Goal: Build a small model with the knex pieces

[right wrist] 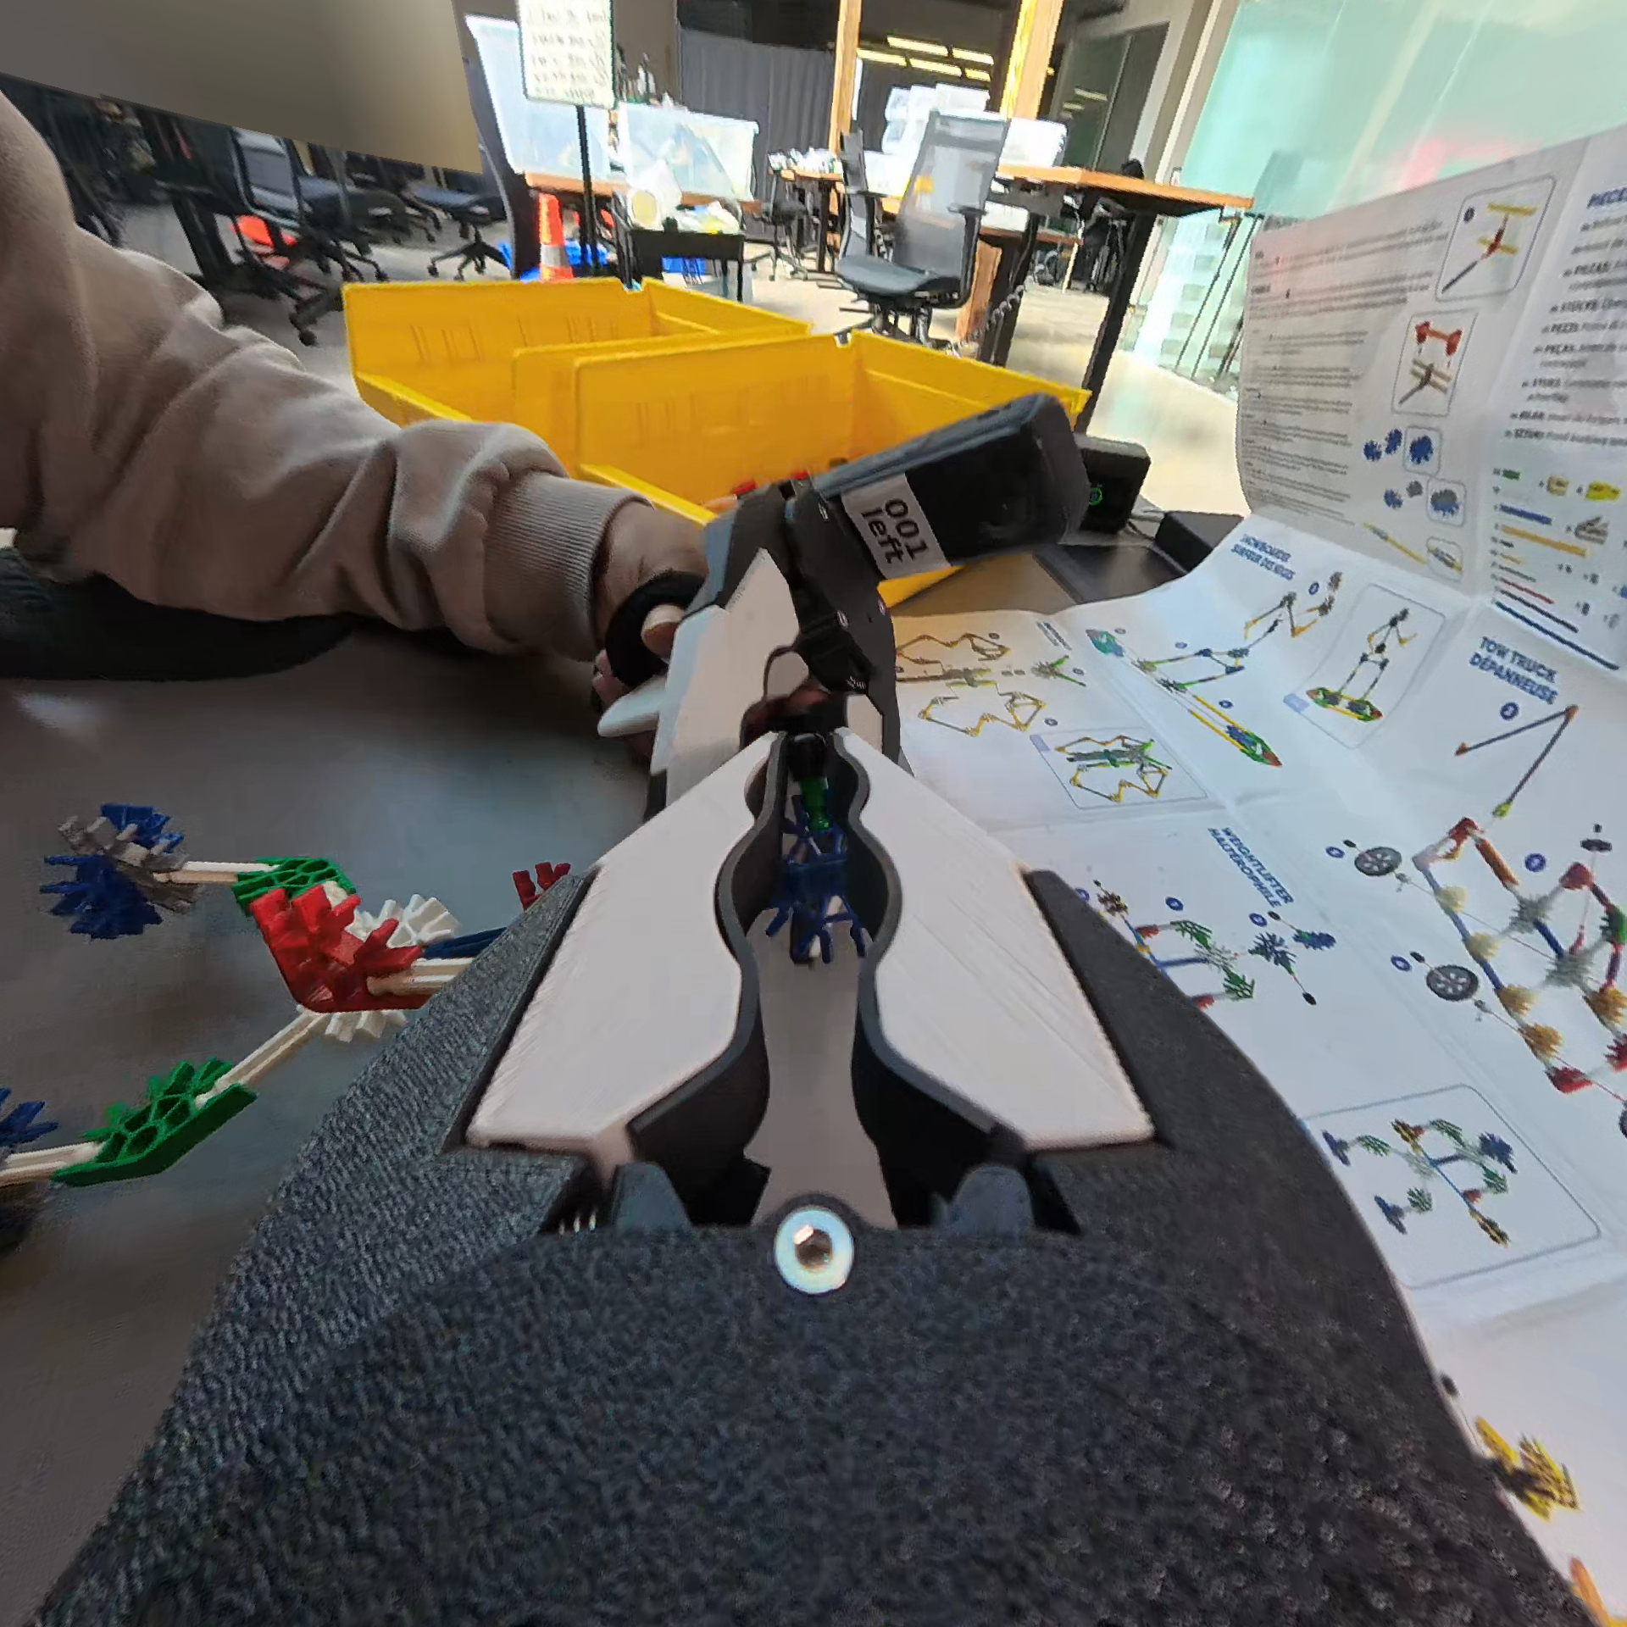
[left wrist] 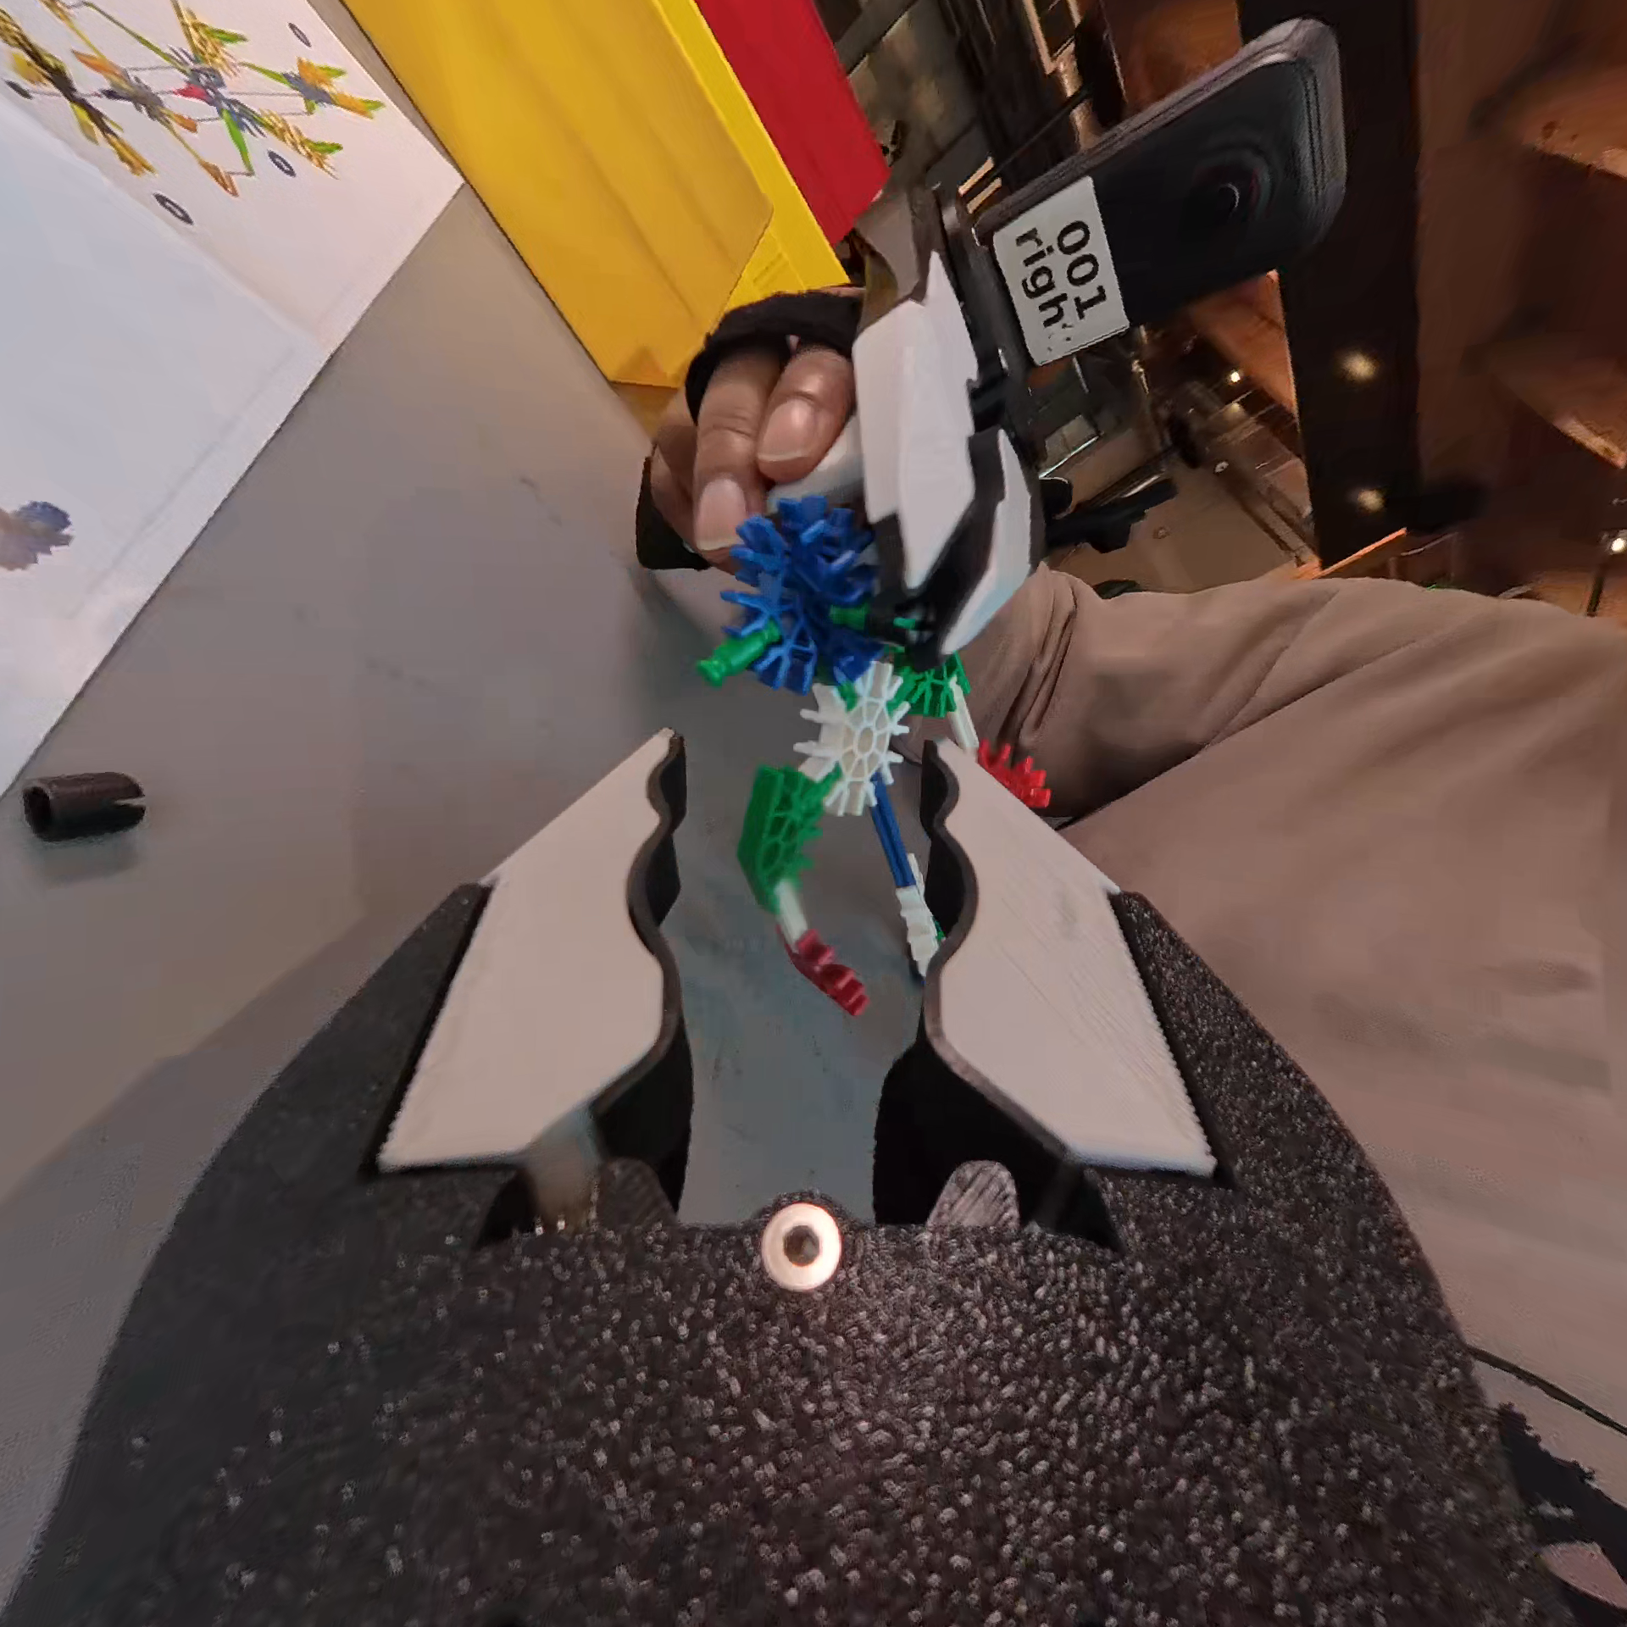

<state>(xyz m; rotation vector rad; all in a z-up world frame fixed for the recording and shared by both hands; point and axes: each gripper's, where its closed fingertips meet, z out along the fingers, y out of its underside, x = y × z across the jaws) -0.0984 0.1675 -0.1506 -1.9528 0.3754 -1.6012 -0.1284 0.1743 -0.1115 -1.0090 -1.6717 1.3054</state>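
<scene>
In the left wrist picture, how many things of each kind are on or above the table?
Claws: 2, left claw, right claw
Bins: 2, yellow bin, red bin
Toy model: 1
Black tube: 1
Instruction sheet: 1
Total: 7

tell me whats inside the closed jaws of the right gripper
The right gripper is clamped on a short green plastic rod plugged into a blue snowflake-shaped connector. The rod's far end is hidden behind the fingertips.

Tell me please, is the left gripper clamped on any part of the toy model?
No, the left gripper is open, its fingers apart around the toy model.
</scene>
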